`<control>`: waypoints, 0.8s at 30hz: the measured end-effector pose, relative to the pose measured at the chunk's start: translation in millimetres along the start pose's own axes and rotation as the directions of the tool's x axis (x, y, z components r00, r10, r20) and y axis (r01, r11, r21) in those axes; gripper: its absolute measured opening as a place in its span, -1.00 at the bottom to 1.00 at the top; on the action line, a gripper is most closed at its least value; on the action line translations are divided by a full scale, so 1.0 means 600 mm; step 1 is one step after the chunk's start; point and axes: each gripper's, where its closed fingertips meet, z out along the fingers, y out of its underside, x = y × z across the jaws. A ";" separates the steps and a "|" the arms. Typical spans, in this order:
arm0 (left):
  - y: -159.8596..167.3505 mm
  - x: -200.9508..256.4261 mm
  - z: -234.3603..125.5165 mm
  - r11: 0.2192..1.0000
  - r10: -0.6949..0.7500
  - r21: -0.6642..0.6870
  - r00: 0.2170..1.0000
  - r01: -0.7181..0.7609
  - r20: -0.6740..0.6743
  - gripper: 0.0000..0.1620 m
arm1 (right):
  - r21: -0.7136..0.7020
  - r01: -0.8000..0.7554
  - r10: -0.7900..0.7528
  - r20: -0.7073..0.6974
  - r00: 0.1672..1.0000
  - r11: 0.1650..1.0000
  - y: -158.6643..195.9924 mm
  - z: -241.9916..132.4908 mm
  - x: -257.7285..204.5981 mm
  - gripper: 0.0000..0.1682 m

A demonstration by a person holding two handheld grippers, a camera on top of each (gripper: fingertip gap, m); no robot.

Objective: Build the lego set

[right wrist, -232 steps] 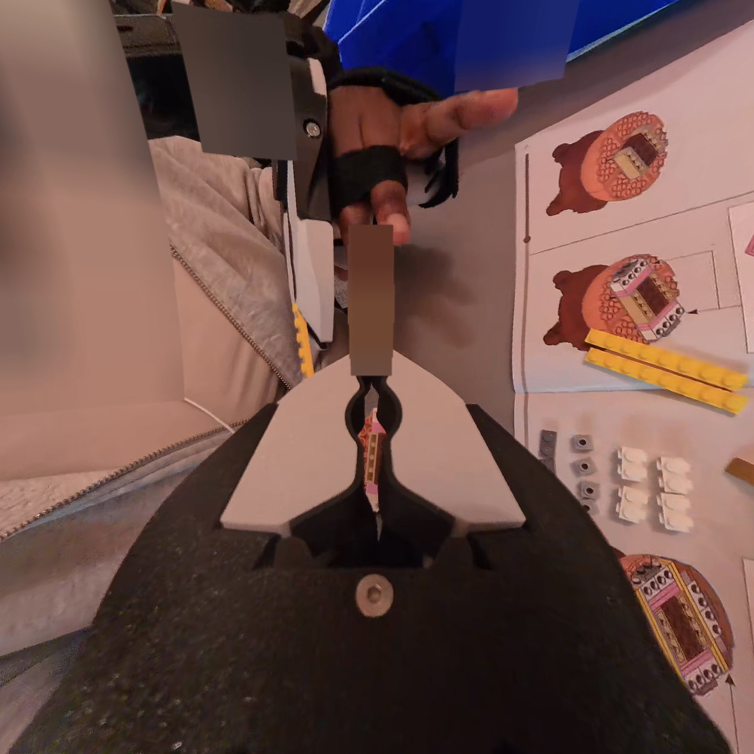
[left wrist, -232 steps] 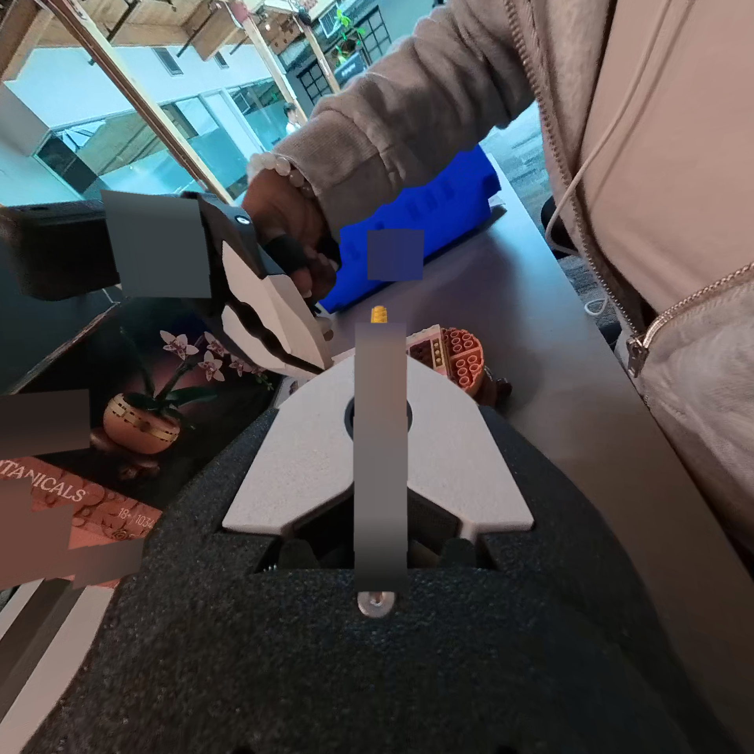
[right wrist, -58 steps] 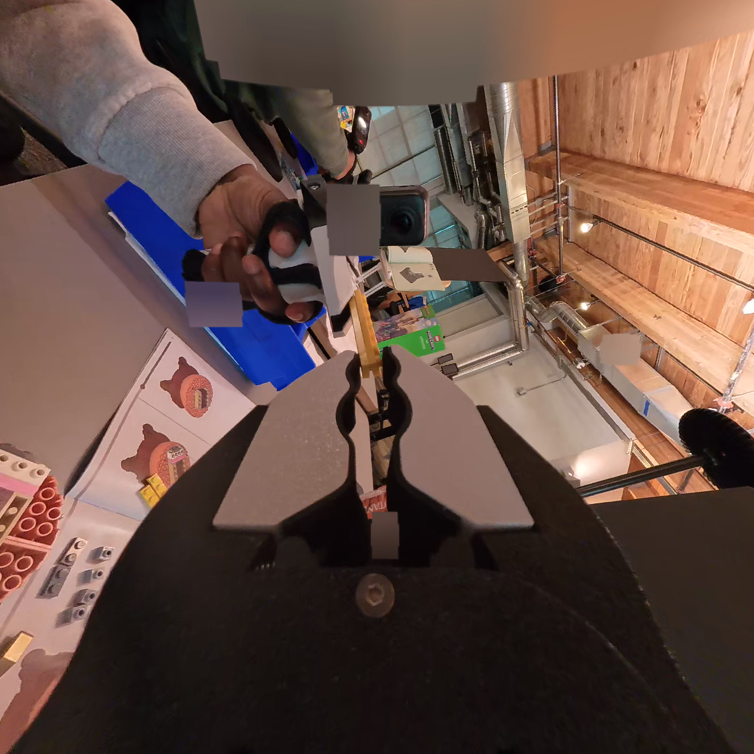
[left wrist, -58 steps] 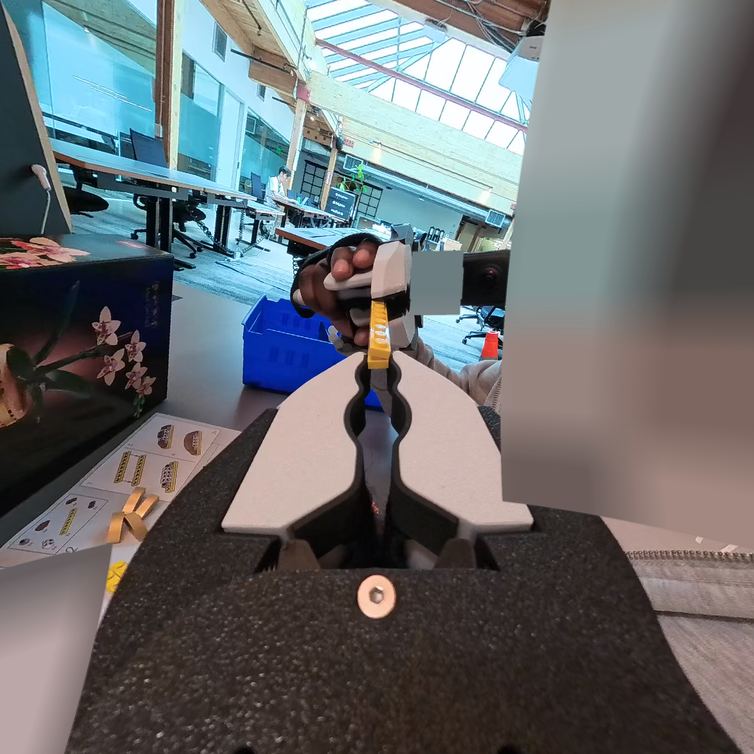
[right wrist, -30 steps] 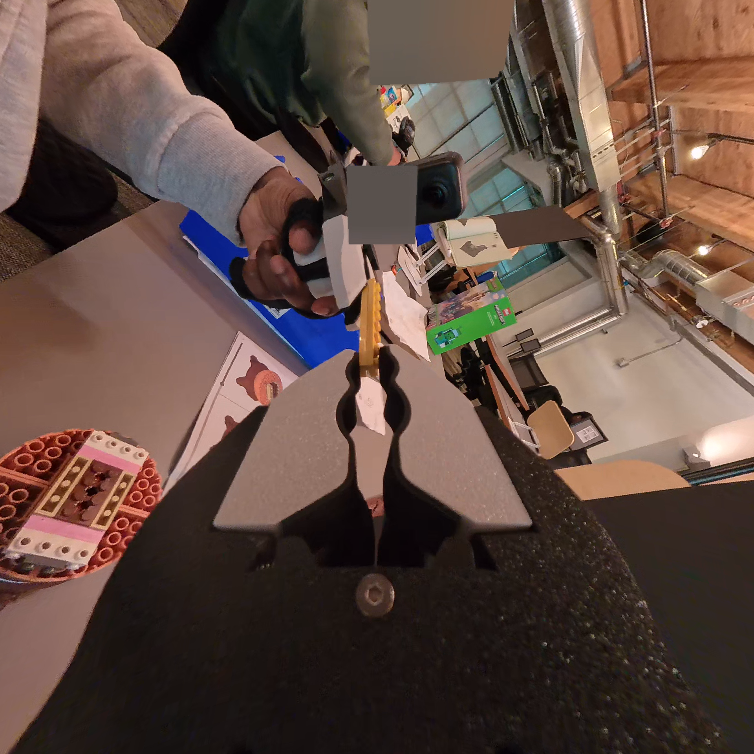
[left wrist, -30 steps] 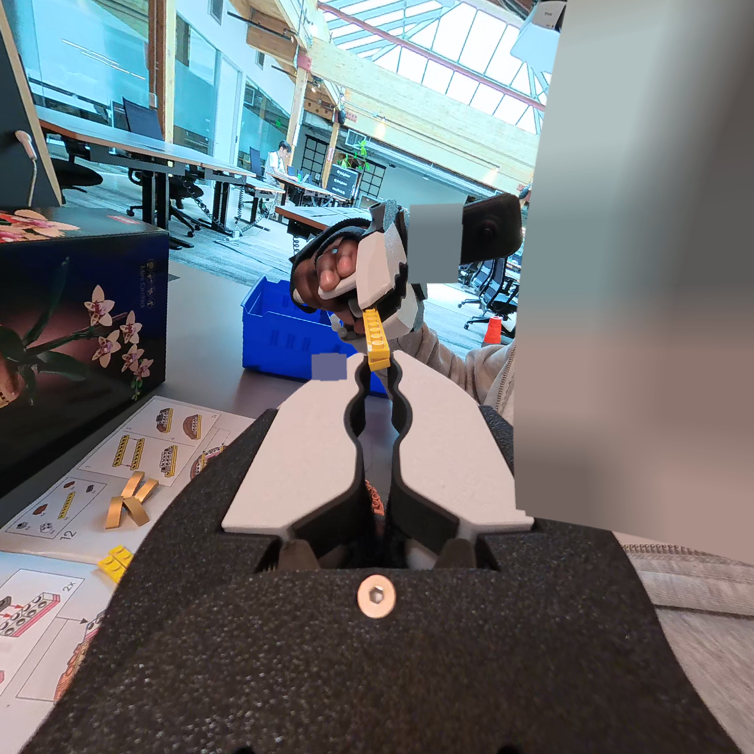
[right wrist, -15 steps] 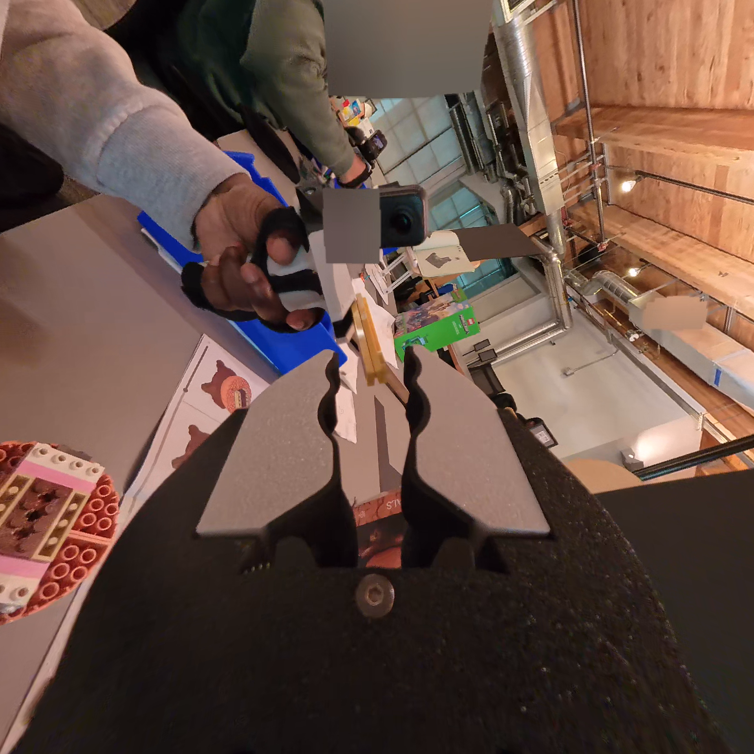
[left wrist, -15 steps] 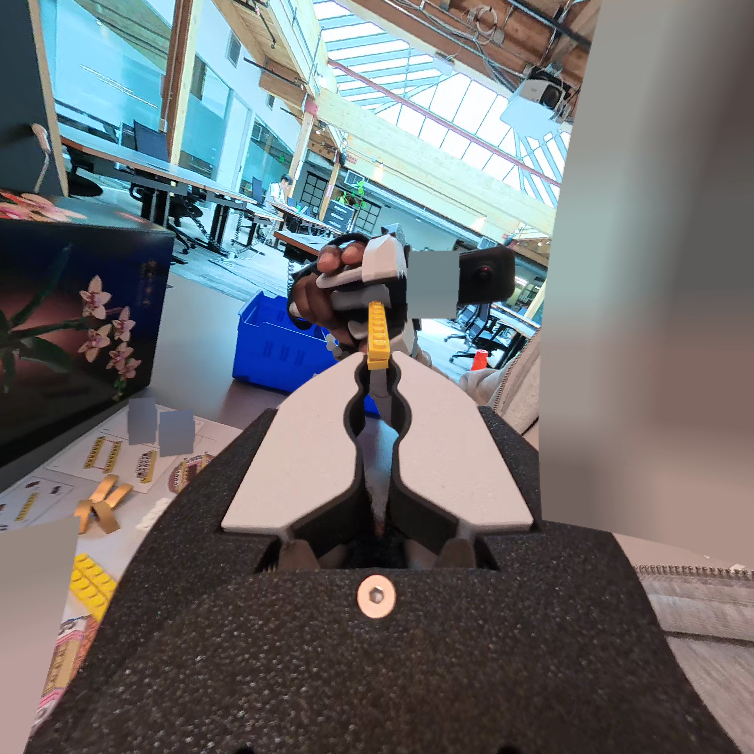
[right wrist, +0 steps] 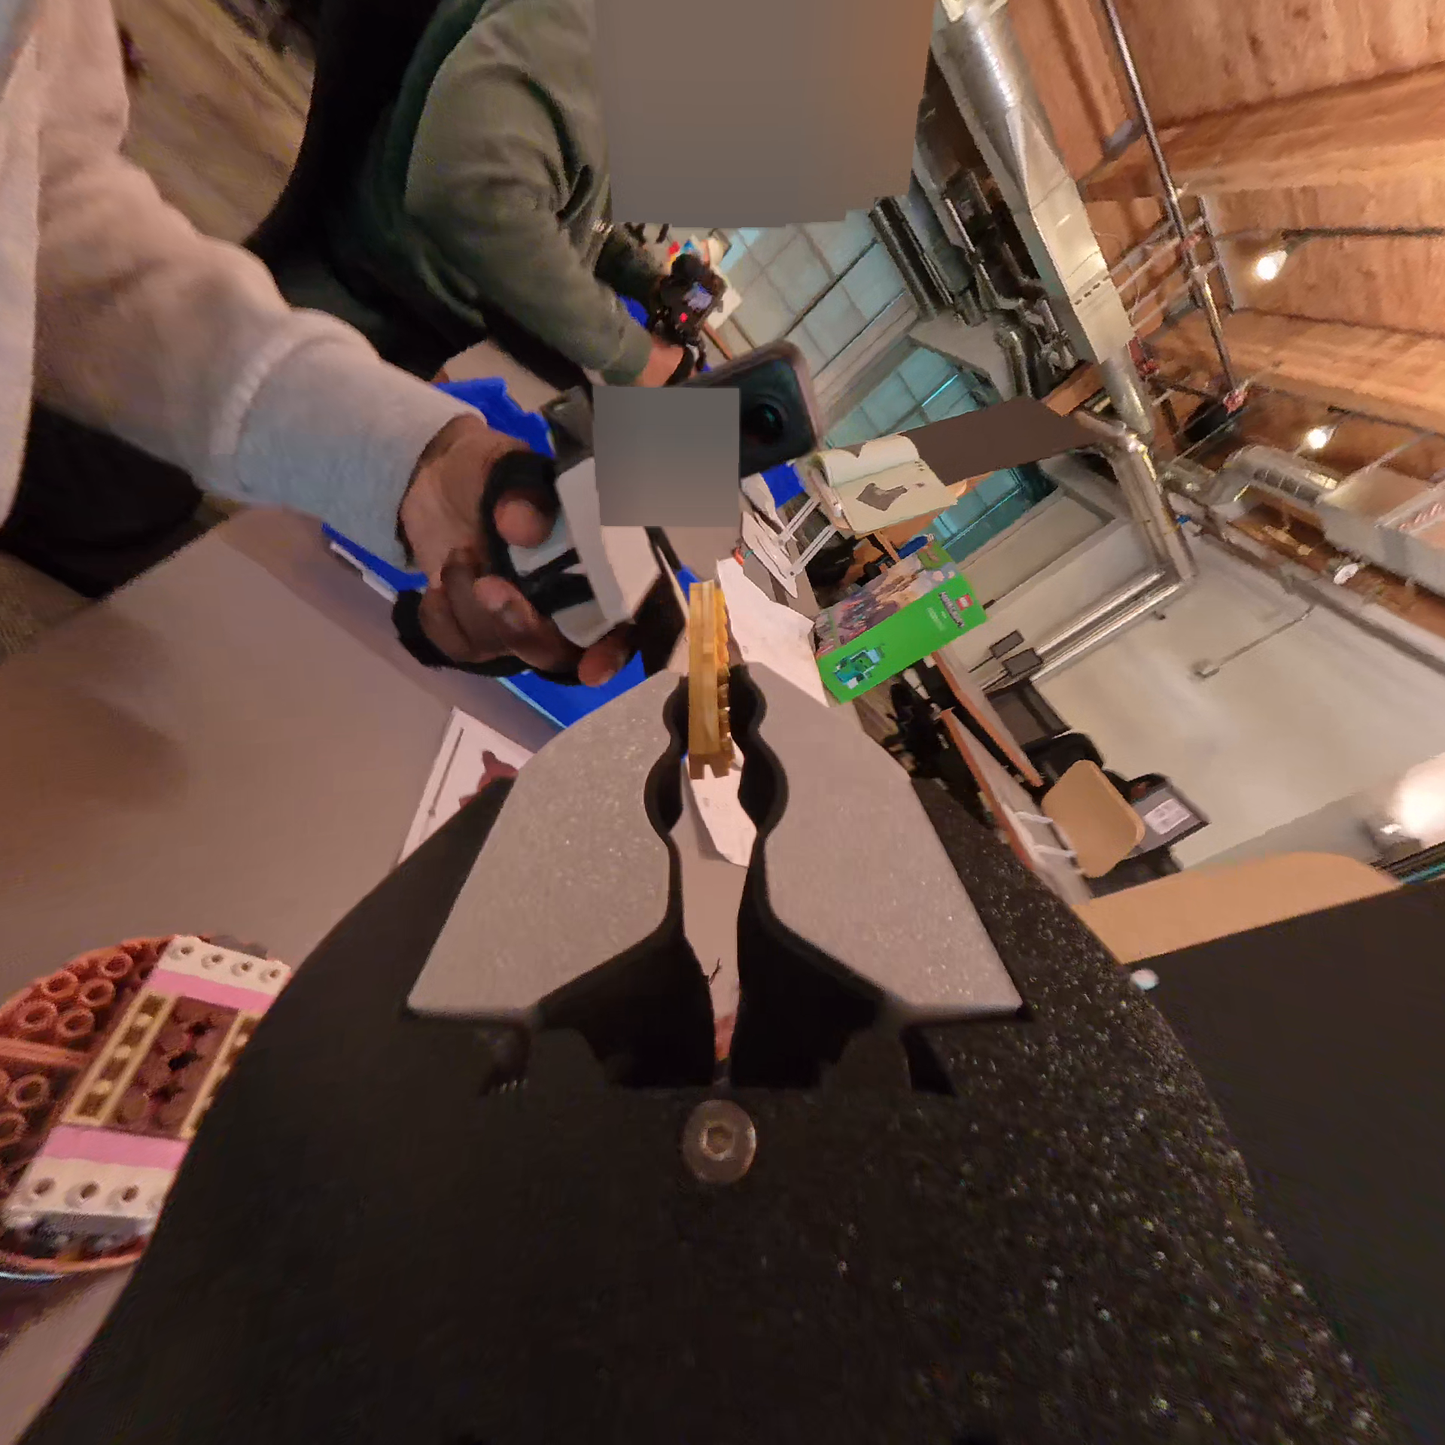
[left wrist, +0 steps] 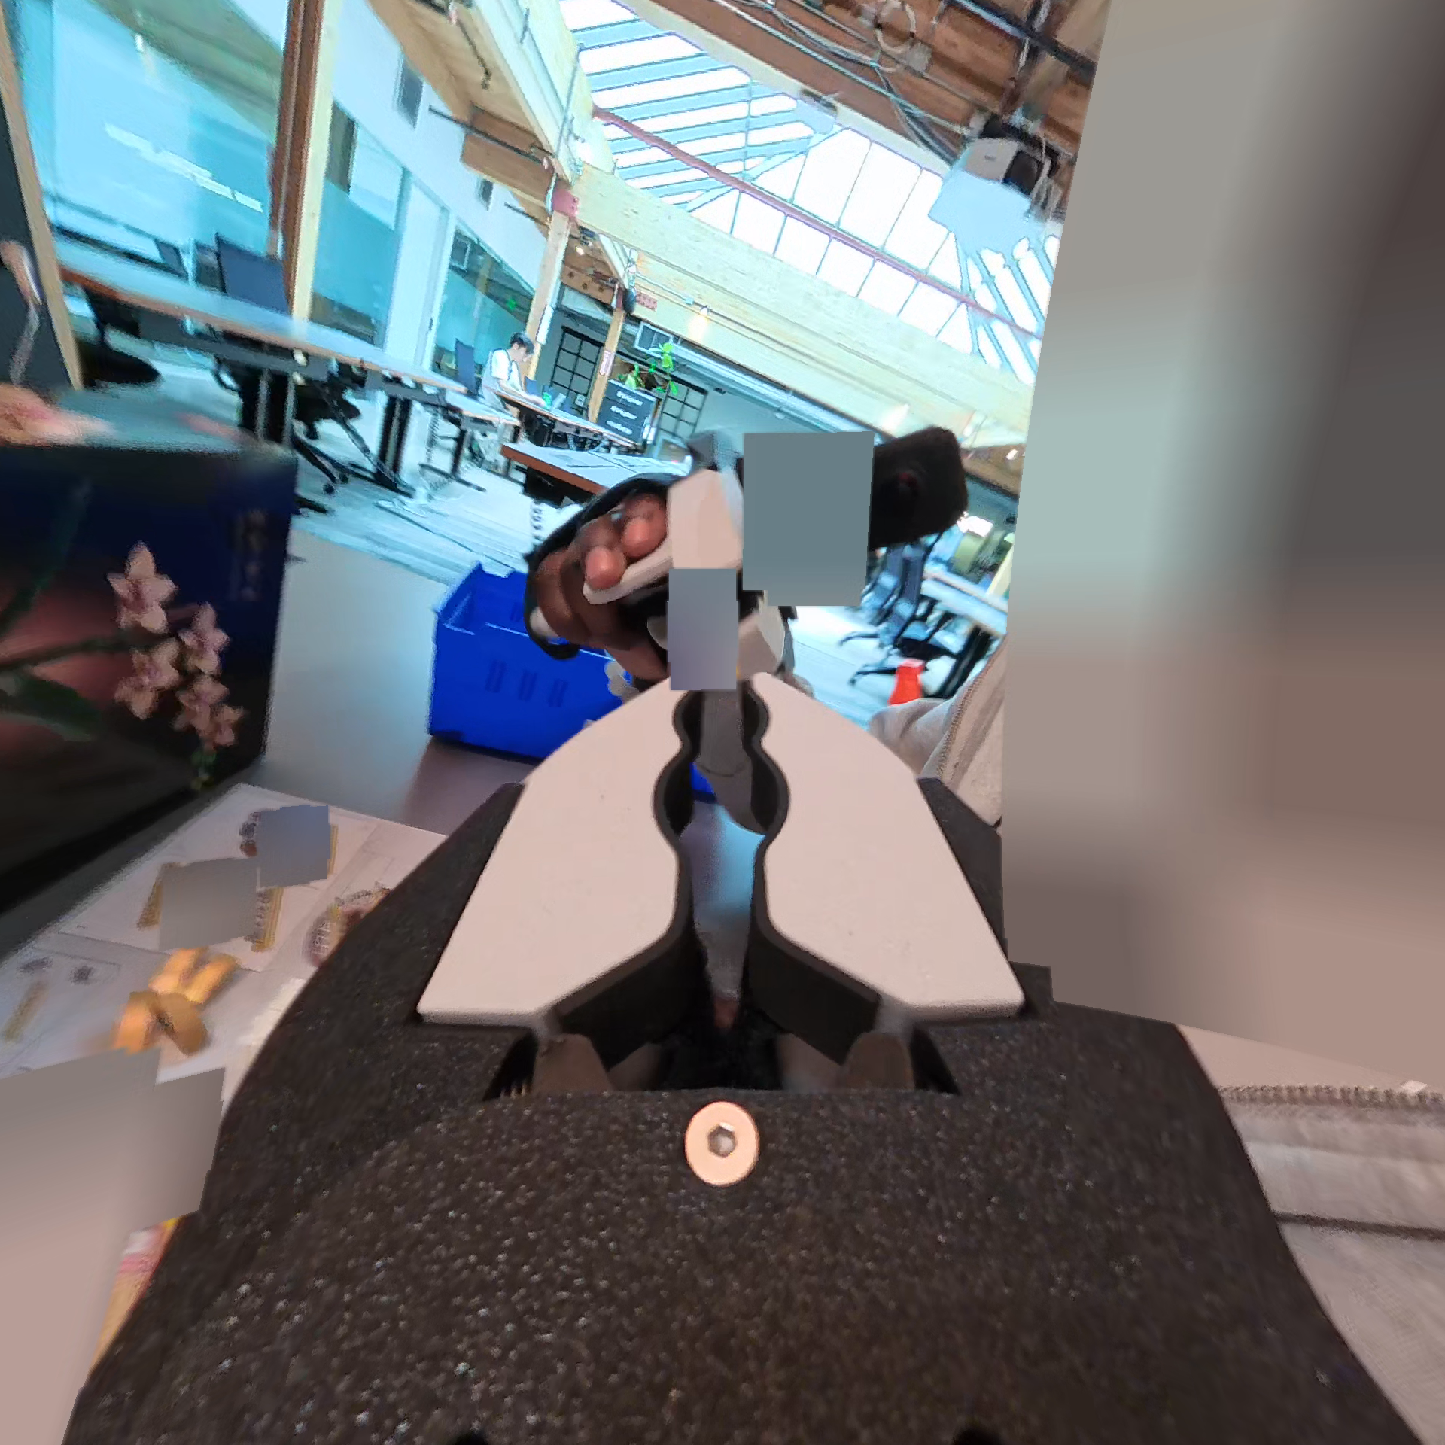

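My right gripper (right wrist: pixel 708 692) is shut on the near end of a long yellow plate (right wrist: pixel 706 665), held in the air edge-on. My left gripper (right wrist: pixel 672 602) faces it and holds the plate's far end. In the left wrist view, my left gripper (left wrist: pixel 717 688) has its jaws a narrow gap apart, and a patch hides the plate at its tips. The right gripper's white finger (left wrist: pixel 762 637) shows just beyond. The round brown model (right wrist: pixel 102 1095), topped with pink, white and tan plates, lies on the grey table (right wrist: pixel 195 743) at the lower left.
Instruction sheets (left wrist: pixel 375 852) and gold pieces (left wrist: pixel 172 1001) lie on the table to the left. A dark box with an orchid picture (left wrist: pixel 133 641) stands at far left. A blue bin (left wrist: pixel 508 672) is behind. A person in a green jacket (right wrist: pixel 500 180) stands beyond the table. My two grippers' fingertips are within a few centimetres of each other. Both grippers' tips are roughly 15 centimeters from the round brown model (right wrist: pixel 102 1095).
My right gripper was open half a second ago and has closed on the yellow plate. My left gripper keeps its hold, and both have stayed tip to tip in the air.
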 end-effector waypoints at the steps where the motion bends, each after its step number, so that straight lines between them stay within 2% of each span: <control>1: -0.001 -0.003 -0.003 0.999 0.054 -0.012 0.998 -0.053 0.025 -0.81 | 0.011 -0.058 0.057 0.009 0.998 0.998 0.001 -0.003 0.003 -0.89; 4: -0.005 -0.023 -0.015 0.944 0.328 -0.098 0.930 -0.316 0.167 -0.63 | 0.029 -0.226 0.223 0.075 0.972 0.974 0.005 -0.010 0.002 -0.89; 6: -0.006 -0.027 -0.018 0.839 0.541 -0.196 0.815 -0.507 0.207 -0.61 | 0.013 -0.308 0.305 0.118 0.945 0.951 0.011 -0.010 -0.005 -0.90; 8: -0.004 -0.022 -0.015 0.747 0.661 -0.264 0.726 -0.610 0.193 -0.60 | -0.012 -0.349 0.347 0.148 0.926 0.937 0.017 -0.009 -0.013 -0.90; 11: 0.001 -0.020 -0.008 0.699 0.708 -0.301 0.688 -0.649 0.161 -0.66 | -0.031 -0.402 0.401 0.182 0.898 0.915 0.020 -0.006 -0.024 -0.90; 14: 0.009 -0.025 -0.004 0.666 0.736 -0.331 0.661 -0.668 0.146 -0.80 | -0.030 -0.396 0.394 0.191 0.899 0.918 0.019 -0.004 -0.031 -0.90; 18: 0.021 -0.029 0.000 0.614 0.776 -0.379 0.618 -0.692 0.127 -0.87 | -0.017 -0.368 0.364 0.195 0.911 0.930 0.011 -0.005 -0.032 -0.90; 22: 0.016 -0.028 -0.001 0.592 0.796 -0.377 0.590 -0.713 0.134 -0.87 | -0.016 -0.382 0.377 0.200 0.904 0.924 0.009 -0.004 -0.031 -0.90; 24: 0.011 -0.026 -0.003 0.561 0.822 -0.368 0.553 -0.741 0.138 -0.76 | -0.022 -0.421 0.416 0.216 0.883 0.907 0.010 -0.003 -0.032 -0.89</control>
